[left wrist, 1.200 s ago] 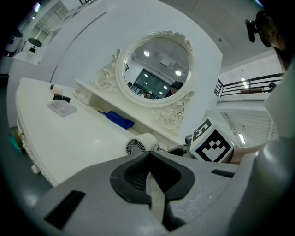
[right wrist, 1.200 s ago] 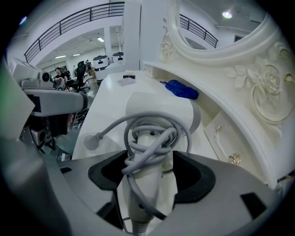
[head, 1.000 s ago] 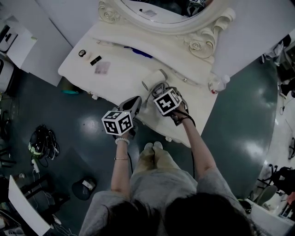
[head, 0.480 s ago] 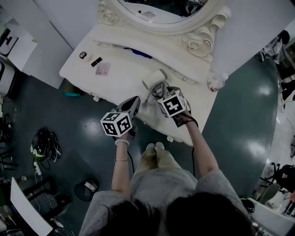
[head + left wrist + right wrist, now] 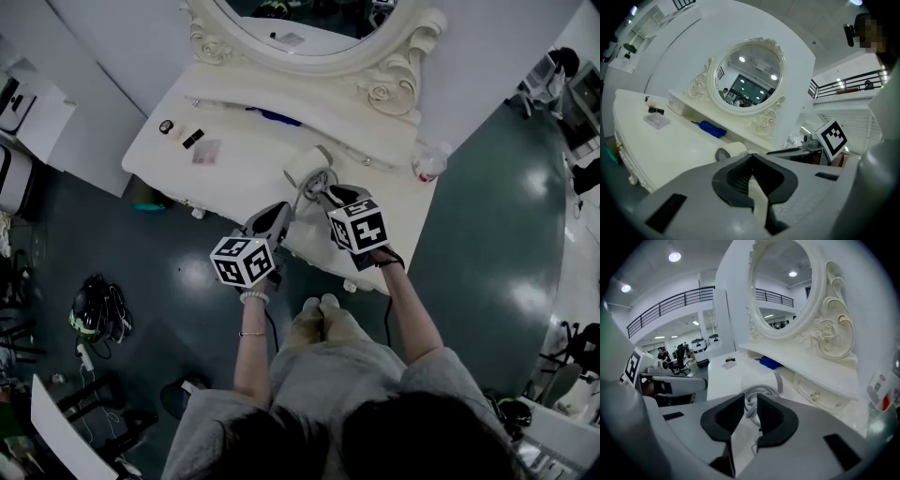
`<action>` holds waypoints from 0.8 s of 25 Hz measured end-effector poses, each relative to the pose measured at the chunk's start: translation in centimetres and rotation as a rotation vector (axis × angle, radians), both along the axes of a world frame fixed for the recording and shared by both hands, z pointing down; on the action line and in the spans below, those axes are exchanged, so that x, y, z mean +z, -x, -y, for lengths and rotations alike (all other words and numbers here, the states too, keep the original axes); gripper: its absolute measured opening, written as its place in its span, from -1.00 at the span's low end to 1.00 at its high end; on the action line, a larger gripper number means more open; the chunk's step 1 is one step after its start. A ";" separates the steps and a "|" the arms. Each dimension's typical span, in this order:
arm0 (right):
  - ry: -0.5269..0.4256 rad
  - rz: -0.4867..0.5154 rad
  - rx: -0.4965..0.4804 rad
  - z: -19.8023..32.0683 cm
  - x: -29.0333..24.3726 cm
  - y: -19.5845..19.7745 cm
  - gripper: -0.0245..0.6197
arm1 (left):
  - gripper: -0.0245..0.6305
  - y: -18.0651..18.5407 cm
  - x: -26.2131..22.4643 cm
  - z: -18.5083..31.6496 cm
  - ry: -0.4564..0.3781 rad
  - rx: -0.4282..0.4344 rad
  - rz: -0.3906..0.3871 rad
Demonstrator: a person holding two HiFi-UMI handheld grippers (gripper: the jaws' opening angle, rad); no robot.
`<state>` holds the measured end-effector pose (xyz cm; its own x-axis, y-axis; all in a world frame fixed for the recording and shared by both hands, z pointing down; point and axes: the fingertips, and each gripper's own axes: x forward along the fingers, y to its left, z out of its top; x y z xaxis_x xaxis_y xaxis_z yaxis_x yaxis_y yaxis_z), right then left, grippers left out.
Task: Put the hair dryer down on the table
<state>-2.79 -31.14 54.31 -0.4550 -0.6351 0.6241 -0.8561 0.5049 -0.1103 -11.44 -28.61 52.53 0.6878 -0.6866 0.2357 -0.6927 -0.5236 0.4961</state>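
The white hair dryer (image 5: pixel 307 167) lies on its side on the white dressing table (image 5: pixel 234 155), its grey cord (image 5: pixel 315 184) coiled by it. My right gripper (image 5: pixel 334 195) hangs just above and in front of the dryer. Its jaws have just been closing and stand a little apart with nothing between them. In the right gripper view the dryer (image 5: pixel 761 379) and cord (image 5: pixel 754 397) show beyond the right gripper (image 5: pixel 750 405). My left gripper (image 5: pixel 279 214) hovers at the table's front edge, left of the dryer (image 5: pixel 730 151). The left gripper (image 5: pixel 751 163) holds nothing, its pads meeting at the tips.
An oval mirror in an ornate frame (image 5: pixel 389 89) stands at the table's back. A blue object (image 5: pixel 278 117) and small cosmetics (image 5: pixel 192 138) lie at the left. A bottle (image 5: pixel 427 169) stands at the right end. Cables (image 5: pixel 98 309) lie on the dark floor.
My right gripper has lifted off the dryer and drawn back toward me, its jaws narrowed. The left gripper has risen a little. The dryer stays lying on the table.
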 end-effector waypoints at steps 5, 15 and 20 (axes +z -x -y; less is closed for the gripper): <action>-0.037 0.081 0.045 -0.7 -2.1 -0.5 -0.81 | -0.91 -1.3 -1.6 -0.5 -0.044 0.025 -0.003; -0.145 0.236 0.046 -2.7 -7.3 -0.4 -0.92 | -0.91 -3.0 -5.6 -2.0 -0.150 0.075 0.005; -0.216 0.291 0.010 -3.8 -10.0 0.1 -0.92 | -0.91 -3.5 -7.8 -2.7 -0.213 0.099 0.013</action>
